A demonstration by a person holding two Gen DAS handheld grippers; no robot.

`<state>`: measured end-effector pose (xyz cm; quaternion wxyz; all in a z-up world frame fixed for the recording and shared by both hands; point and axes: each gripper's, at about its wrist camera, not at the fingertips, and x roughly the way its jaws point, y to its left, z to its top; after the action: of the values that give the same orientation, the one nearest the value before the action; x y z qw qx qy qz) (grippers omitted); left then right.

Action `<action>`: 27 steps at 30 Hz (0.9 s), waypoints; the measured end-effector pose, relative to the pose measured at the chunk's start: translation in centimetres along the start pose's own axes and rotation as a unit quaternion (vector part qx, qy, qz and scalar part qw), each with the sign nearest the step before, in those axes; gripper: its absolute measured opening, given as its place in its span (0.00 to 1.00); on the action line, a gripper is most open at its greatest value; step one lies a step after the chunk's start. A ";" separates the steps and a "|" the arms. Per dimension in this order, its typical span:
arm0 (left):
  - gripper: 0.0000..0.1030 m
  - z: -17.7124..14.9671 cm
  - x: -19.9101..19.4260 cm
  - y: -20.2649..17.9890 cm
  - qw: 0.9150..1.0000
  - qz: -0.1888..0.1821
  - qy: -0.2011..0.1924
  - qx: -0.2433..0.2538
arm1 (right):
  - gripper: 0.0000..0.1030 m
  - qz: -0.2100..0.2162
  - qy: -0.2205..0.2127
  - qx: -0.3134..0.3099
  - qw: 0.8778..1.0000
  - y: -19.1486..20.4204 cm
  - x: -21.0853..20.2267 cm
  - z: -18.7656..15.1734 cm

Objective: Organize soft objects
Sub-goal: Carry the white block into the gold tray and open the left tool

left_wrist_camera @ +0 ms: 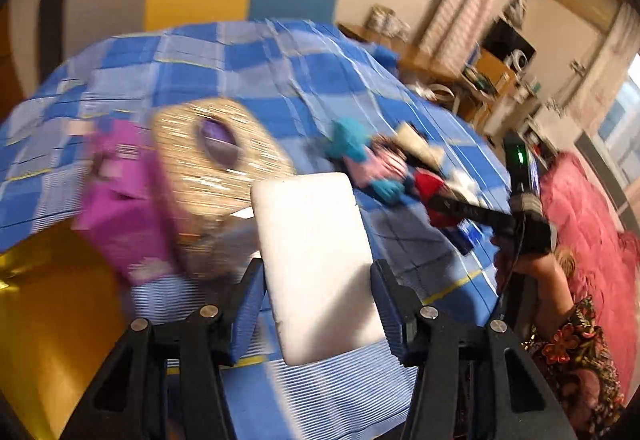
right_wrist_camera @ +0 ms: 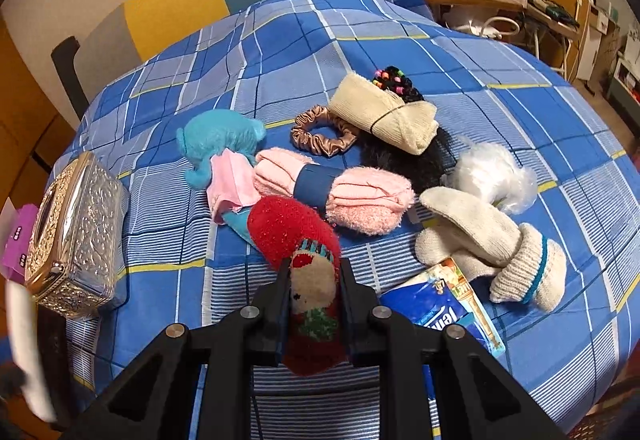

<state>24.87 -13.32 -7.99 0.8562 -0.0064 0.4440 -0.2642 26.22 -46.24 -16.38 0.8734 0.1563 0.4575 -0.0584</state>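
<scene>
Your right gripper [right_wrist_camera: 314,304] is clamped on the red Christmas sock [right_wrist_camera: 298,236]: cuff pinched between the jaws, red toe end lying on the blue plaid cloth [right_wrist_camera: 280,51] toward 12 o'clock. Looks like the pick step for that sock; no sorted pile or bin is visible, so you must choose the drop spot.

Your left gripper [left_wrist_camera: 318,304] holds a flat white pad [left_wrist_camera: 316,264], jaws closed on its sides. That view is motion-blurred, so the grip quality is uncertain.

Remaining clutter in the right wrist view:
- pink sock bundle [right_wrist_camera: 340,195] at 12, just beyond the red sock
- teal plush [right_wrist_camera: 220,143] at 11
- cream mittens [right_wrist_camera: 488,248] at 2
- tissue pack [right_wrist_camera: 440,304] at 3, just beside your jaws
- embossed metal tissue box [right_wrist_camera: 76,240] at 9

Next: lift straight up before traversing, since the toe touches the pink fabric scrap's neighbours and may drag them.
</scene>
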 end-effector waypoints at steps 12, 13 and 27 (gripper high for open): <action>0.54 -2.1 -6.2 17.6 0.990 0.107 -0.008 -0.093 | 0.19 0.000 -0.013 0.008 1.000 -0.2 -0.5 0.1; 0.54 -2.4 -5.9 19.2 0.988 0.112 0.001 -0.105 | 0.19 -0.001 -0.015 0.012 1.000 -0.3 -0.5 0.1; 0.57 -6.2 -0.4 33.1 0.959 0.224 0.105 -0.142 | 0.19 -0.011 -0.022 0.017 1.000 -0.3 -0.6 0.2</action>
<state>34.75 16.67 -19.57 0.8324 -0.0008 0.5542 0.0006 26.02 -46.58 -15.85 0.8797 0.1651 0.4389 -0.0796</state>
